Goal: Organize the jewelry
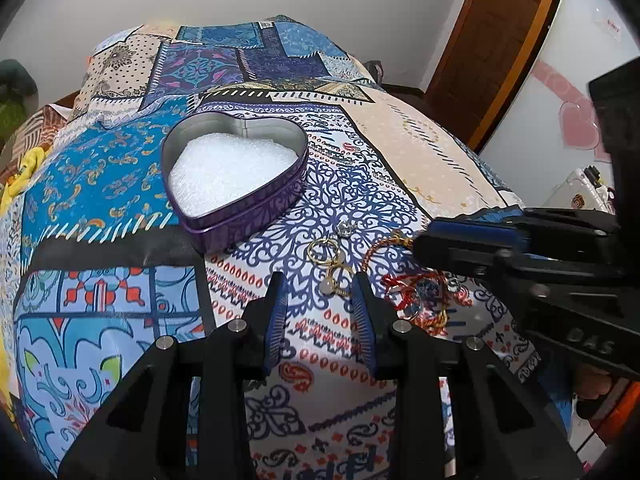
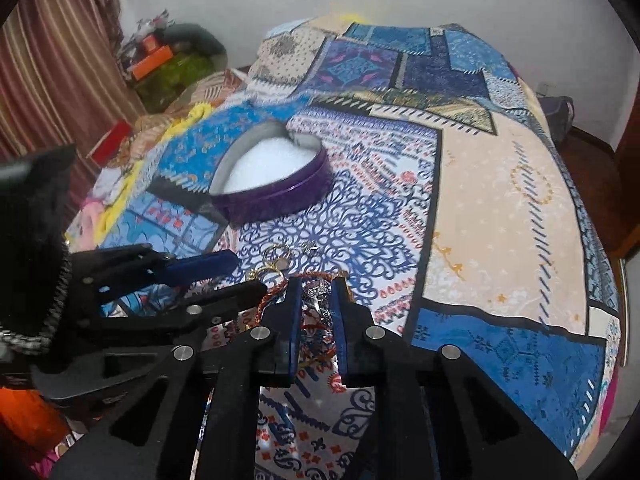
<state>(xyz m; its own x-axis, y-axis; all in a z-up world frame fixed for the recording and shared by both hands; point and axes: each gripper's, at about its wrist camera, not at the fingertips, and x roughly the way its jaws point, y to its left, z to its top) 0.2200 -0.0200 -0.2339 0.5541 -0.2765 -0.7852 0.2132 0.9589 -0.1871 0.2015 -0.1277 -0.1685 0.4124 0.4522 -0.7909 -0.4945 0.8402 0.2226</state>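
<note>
A purple heart-shaped tin (image 1: 240, 222) lined with white foam (image 1: 232, 176) lies open on the patchwork bedspread; it also shows in the right wrist view (image 2: 280, 196). Near its point lie a crystal ring (image 1: 344, 229) and gold rings (image 1: 322, 250). My left gripper (image 1: 320, 280) stands part open, and a ring with a pale stone (image 1: 327, 286) lies between its fingertips, nearer the right one. A tangle of red cord bracelets (image 1: 420, 292) lies to the right. My right gripper (image 2: 317, 288) is shut on that tangle's red threads and a silvery piece (image 2: 318, 298). It comes in from the right edge of the left wrist view (image 1: 418, 242).
The bedspread (image 2: 500, 200) covers a bed. Behind it is a white wall. A wooden door (image 1: 500, 40) stands at the right. Striped curtains (image 2: 52, 60), piled boxes and clutter (image 2: 168, 64) and a yellow cloth (image 1: 28, 168) lie along the bed's left side.
</note>
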